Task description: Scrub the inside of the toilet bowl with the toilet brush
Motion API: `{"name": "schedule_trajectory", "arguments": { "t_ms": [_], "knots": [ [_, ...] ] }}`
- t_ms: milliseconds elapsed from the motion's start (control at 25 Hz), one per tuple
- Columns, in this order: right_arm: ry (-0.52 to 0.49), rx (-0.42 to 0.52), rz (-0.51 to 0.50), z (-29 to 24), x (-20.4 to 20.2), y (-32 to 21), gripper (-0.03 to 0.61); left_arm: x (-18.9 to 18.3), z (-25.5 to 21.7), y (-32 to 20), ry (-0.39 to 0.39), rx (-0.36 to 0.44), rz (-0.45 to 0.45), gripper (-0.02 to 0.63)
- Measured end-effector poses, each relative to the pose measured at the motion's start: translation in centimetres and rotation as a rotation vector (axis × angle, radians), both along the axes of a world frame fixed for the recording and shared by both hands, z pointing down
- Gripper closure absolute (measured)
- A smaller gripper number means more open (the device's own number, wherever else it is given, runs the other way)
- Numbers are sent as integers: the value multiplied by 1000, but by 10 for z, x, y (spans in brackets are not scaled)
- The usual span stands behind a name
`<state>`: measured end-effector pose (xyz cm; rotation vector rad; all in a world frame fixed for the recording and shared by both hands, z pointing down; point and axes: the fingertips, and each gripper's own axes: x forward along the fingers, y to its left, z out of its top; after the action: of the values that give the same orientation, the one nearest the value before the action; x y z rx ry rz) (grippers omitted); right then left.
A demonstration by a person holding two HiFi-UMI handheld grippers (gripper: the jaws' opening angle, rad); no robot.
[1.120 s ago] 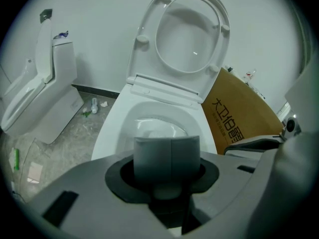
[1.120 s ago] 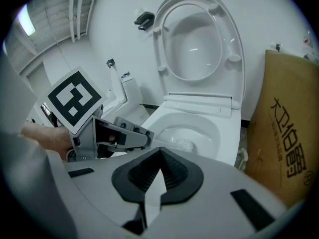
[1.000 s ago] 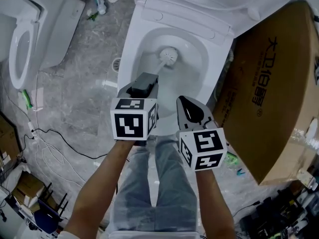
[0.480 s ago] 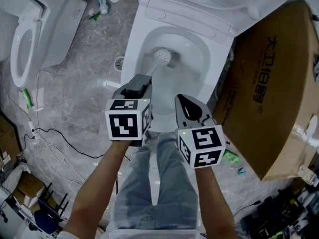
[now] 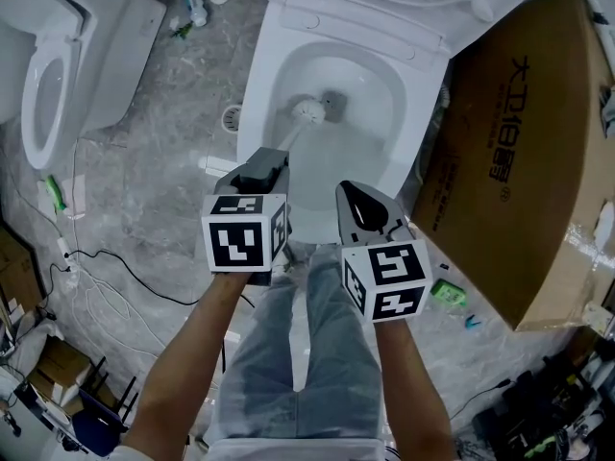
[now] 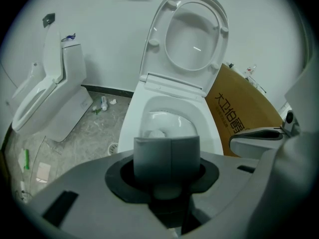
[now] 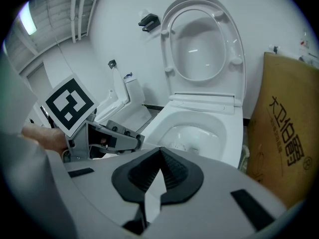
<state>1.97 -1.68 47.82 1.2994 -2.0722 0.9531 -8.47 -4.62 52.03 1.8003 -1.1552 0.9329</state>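
The white toilet bowl (image 5: 288,65) stands open with its lid up. A toilet brush reaches into it: the white brush head (image 5: 308,110) lies on the bowl's left inner side, close to the drain hole. Its grey handle (image 6: 167,153) runs back into my left gripper (image 5: 267,169), which is shut on it over the bowl's front rim. In the left gripper view the brush head (image 6: 157,132) shows just beyond the handle. My right gripper (image 5: 361,200) hovers beside it at the front rim, jaws shut with nothing between them (image 7: 160,152).
A large cardboard box (image 5: 524,161) leans against the toilet's right side. A second toilet (image 5: 43,94) stands at the far left. On the grey floor lie a floor drain (image 5: 233,118), a small bottle (image 5: 195,8) and loose cables (image 5: 96,277). The person's legs are below the grippers.
The brush head has swept from the middle of the bowl to its left side. My left gripper has shifted slightly left with it. The right gripper has hardly moved.
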Motion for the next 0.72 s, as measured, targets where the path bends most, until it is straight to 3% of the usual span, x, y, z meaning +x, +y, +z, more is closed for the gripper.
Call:
{"name": "schedule_trajectory", "arguments": {
  "t_ms": [720],
  "knots": [
    [2,-5,78,-1,13,31,577,16,12,51,1,-64,78,457]
  ]
}}
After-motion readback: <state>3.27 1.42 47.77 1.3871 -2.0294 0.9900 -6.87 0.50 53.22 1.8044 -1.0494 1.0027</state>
